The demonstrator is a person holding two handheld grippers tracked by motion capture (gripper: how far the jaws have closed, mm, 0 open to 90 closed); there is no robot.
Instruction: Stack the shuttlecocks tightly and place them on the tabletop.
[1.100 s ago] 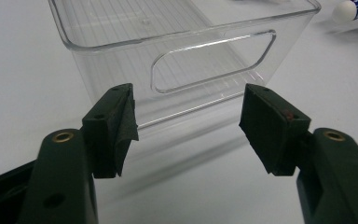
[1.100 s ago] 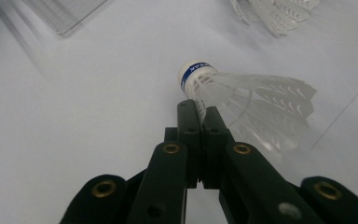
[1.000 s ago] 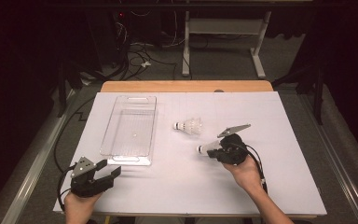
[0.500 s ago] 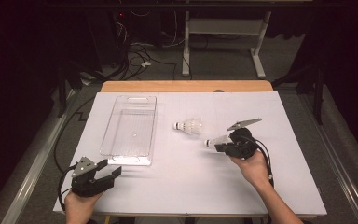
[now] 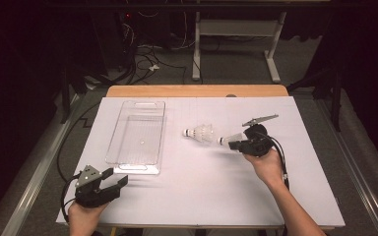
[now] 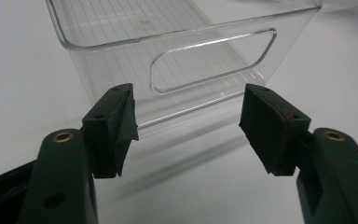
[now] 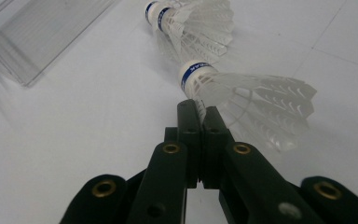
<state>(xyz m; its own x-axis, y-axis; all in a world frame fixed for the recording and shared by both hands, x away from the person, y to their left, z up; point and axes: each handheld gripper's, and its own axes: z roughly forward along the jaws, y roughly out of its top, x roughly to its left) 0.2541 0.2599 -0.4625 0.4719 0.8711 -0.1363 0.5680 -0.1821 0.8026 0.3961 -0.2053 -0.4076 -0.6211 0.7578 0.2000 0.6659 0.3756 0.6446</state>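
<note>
On the white table (image 5: 197,196), the right gripper (image 5: 232,143) is pinching a shuttlecock (image 5: 229,140) by the thin edge of its feather skirt; in the right gripper view the two black jaws are pressed together on the feathers just behind the white cork with its blue band (image 7: 198,74), and the skirt fans out to the right of the jaws (image 7: 270,105). In the high view this held shuttlecock hangs above the table's middle, toward the right edge, with its cork pointing left. A second shuttlecock (image 5: 199,132) lies on its side on the table just beside the held one, on its left, cork also pointing left; in the right gripper view it sits beyond the held one (image 7: 191,21). A clear plastic bin (image 5: 137,137) stands left of centre, its long side running from the far edge toward the near edge. The left gripper (image 5: 109,184) rests near the near-left corner, jaws spread apart with nothing between them, pointing at the bin's near end wall with its handle slot (image 6: 214,60).
</note>
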